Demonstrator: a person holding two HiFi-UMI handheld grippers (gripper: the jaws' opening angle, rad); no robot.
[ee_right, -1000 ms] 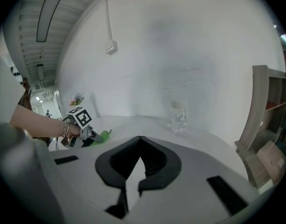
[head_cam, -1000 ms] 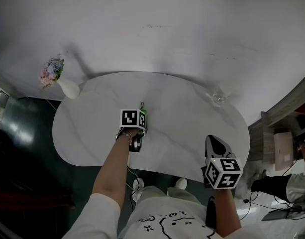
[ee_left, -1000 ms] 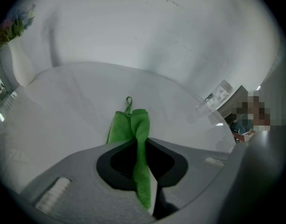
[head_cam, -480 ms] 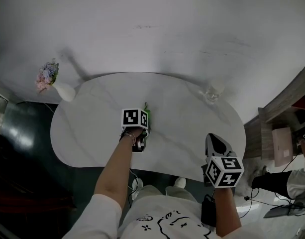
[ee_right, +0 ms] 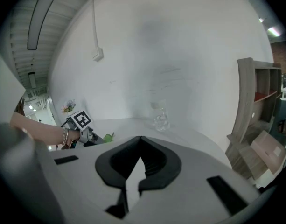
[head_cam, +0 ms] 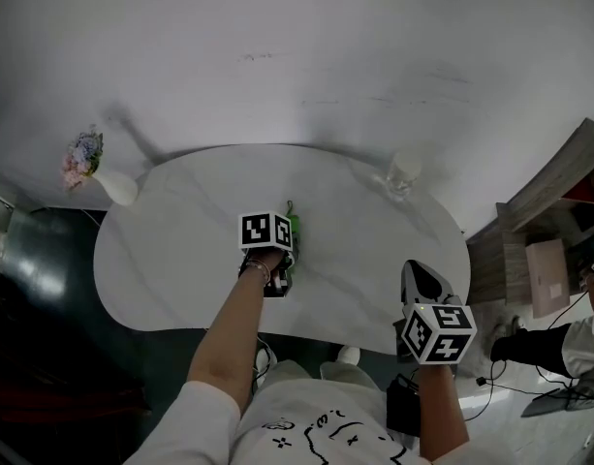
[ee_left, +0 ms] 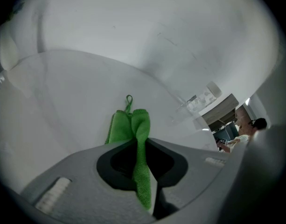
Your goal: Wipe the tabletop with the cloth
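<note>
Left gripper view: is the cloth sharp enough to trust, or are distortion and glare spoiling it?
Left gripper view: the cloth is sharp and evenly lit, pinched in the left claw; heavy fisheye bends the tabletop edge and the corners go black. Head view: dim and grey, same curvature, no glare on the tabletop. Right gripper view: the glass looks soft.

Cloth (head_cam: 297, 231) — mostly behind left hand-held gripper (head_cam: 286, 223)

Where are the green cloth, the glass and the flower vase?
green cloth (ee_left: 140, 122), left gripper view, its folded front part.
glass (head_cam: 401, 175), head view, its clear body.
flower vase (head_cam: 117, 189), head view, its white belly.
</note>
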